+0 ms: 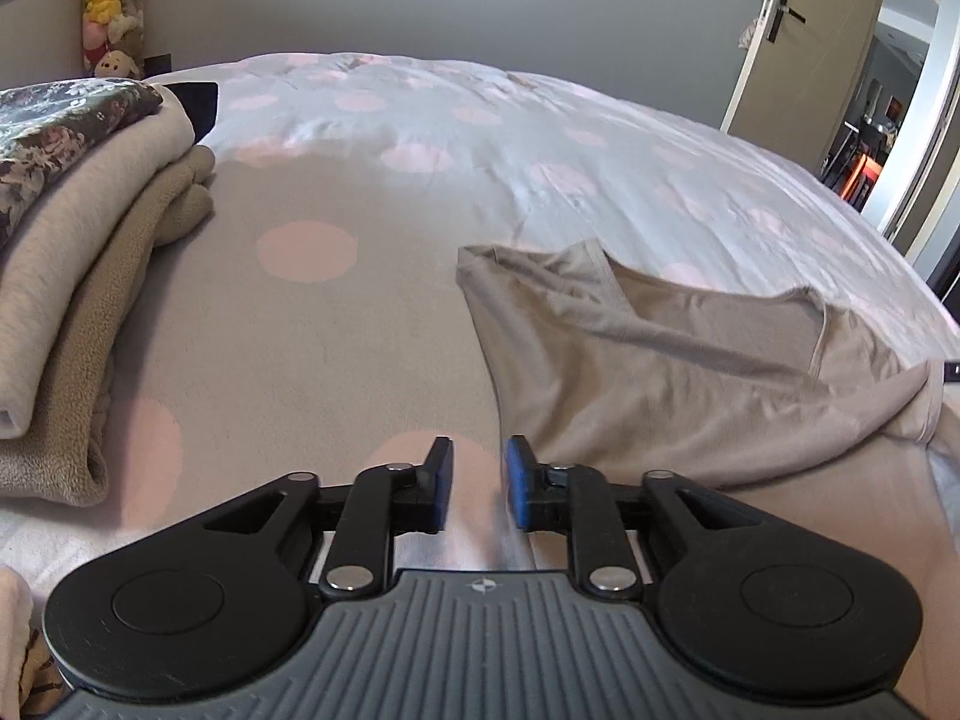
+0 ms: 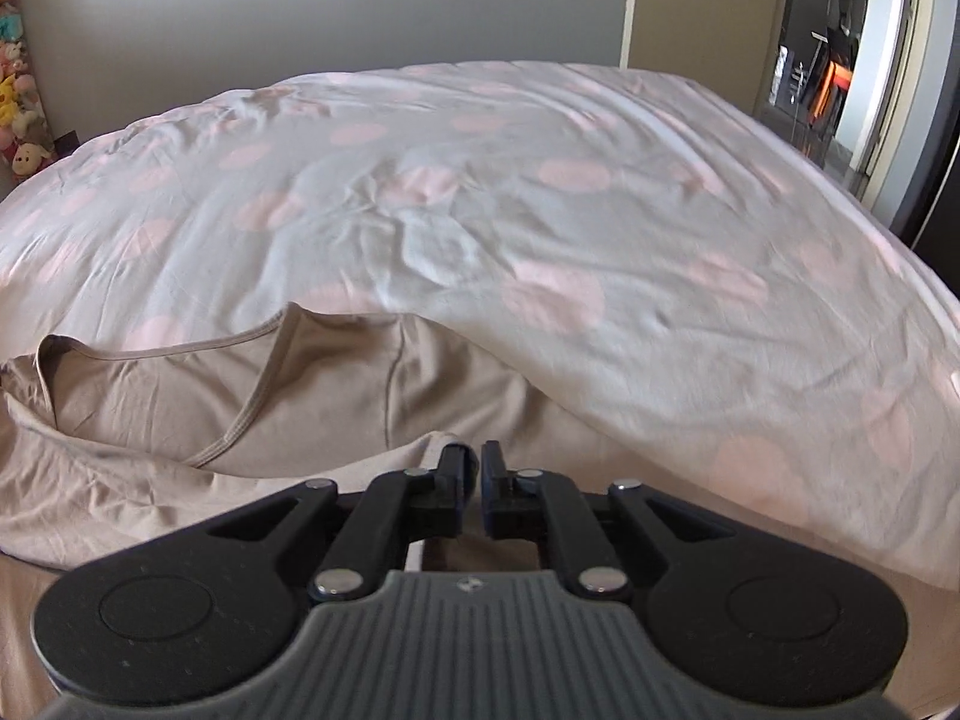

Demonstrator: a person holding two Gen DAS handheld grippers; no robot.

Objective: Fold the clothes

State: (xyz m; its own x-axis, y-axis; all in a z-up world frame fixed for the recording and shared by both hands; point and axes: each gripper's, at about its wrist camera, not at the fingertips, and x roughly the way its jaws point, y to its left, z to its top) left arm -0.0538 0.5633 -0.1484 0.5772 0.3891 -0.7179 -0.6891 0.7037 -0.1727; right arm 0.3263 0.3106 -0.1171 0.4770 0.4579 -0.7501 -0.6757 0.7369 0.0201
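A beige top [image 1: 660, 372] lies crumpled on the bed, its neckline facing the far side. My left gripper [image 1: 478, 465] hovers open just off the top's left edge, with nothing between its blue pads [image 1: 517, 480]. In the right wrist view the same beige top [image 2: 180, 420] spreads to the left, and a fold of its hem rises to my right gripper [image 2: 474, 462]. That gripper is shut on the fabric, jaws almost touching. The right side of the top bunches up toward that grip.
A stack of folded clothes [image 1: 72, 276] sits at the bed's left, a dark floral piece on top. The duvet [image 2: 540, 240], grey with pink dots, covers the bed. Plush toys [image 1: 111, 6] hang in the far left corner. An open door [image 1: 798, 30] stands at the right.
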